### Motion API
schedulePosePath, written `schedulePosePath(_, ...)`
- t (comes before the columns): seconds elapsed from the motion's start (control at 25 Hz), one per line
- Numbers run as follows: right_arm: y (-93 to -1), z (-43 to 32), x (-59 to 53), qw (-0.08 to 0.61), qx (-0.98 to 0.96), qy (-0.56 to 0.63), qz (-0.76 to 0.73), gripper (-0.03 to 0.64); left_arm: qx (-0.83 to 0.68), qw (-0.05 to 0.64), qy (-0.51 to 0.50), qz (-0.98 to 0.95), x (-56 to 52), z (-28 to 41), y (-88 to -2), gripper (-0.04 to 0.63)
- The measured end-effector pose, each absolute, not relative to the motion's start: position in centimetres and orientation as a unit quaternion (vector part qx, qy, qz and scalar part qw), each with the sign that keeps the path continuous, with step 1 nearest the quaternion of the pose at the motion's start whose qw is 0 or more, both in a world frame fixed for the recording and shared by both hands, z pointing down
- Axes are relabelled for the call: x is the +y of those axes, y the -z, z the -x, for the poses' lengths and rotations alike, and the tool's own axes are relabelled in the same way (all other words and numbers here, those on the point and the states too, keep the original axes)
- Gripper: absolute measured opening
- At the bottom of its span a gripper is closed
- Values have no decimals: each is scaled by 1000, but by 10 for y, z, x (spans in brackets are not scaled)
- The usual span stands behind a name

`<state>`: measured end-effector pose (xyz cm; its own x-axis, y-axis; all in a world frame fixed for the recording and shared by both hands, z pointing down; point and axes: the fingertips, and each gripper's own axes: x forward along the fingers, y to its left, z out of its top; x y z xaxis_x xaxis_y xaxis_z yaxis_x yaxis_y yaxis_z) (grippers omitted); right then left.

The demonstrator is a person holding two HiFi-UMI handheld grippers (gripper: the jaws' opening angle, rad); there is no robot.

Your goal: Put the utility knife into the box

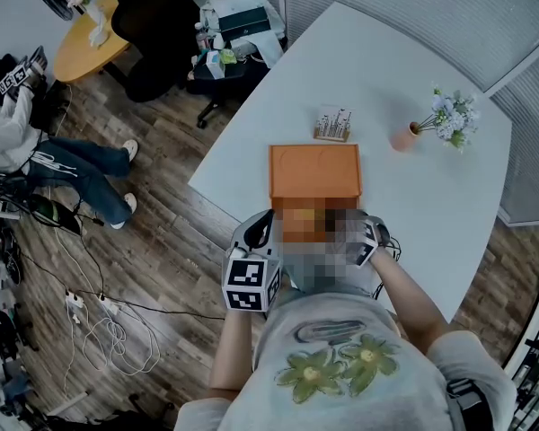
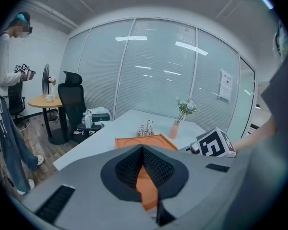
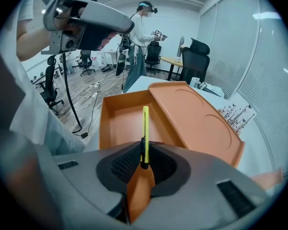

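An orange box (image 1: 314,173) lies on the white table (image 1: 377,52), its lid (image 3: 197,123) swung open to the far side. In the right gripper view, a thin yellow utility knife (image 3: 145,126) stands between the pads of my right gripper (image 3: 144,152), which is shut on it. The knife points over the box's open compartment (image 3: 120,123). My left gripper (image 2: 143,150) has its pads together with nothing seen between them, and orange box shows through the gap beneath. It hovers at the box's near left corner (image 1: 256,233). A mosaic patch hides the box's near part in the head view.
A pink vase of flowers (image 1: 445,119) and a small card stand (image 1: 332,124) sit behind the box. The table's edge (image 1: 220,200) runs left of the box. On the wood floor are a person (image 1: 36,151), a black chair (image 1: 153,25), a round table (image 1: 85,43) and cables (image 1: 108,330).
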<state>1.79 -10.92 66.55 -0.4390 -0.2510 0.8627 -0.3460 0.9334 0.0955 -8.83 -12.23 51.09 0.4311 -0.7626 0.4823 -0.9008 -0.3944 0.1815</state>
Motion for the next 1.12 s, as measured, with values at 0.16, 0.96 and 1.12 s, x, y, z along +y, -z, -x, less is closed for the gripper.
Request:
schedulePosePath(0.16, -671, -17, -110, 505, -844, -48, -172, 60, -506, 213, -164, -819, -123, 87, -512, 0)
schedulePosePath(0.96, -697, -15, -110, 540, -828, -48, -142, 60, -503, 220, -169, -818, -130, 87, -520, 0)
schedulePosePath(1.12, -699, -13, -109, 546, -825, -49, -136, 60, -502, 221, -169, -819, -131, 88, -519, 0)
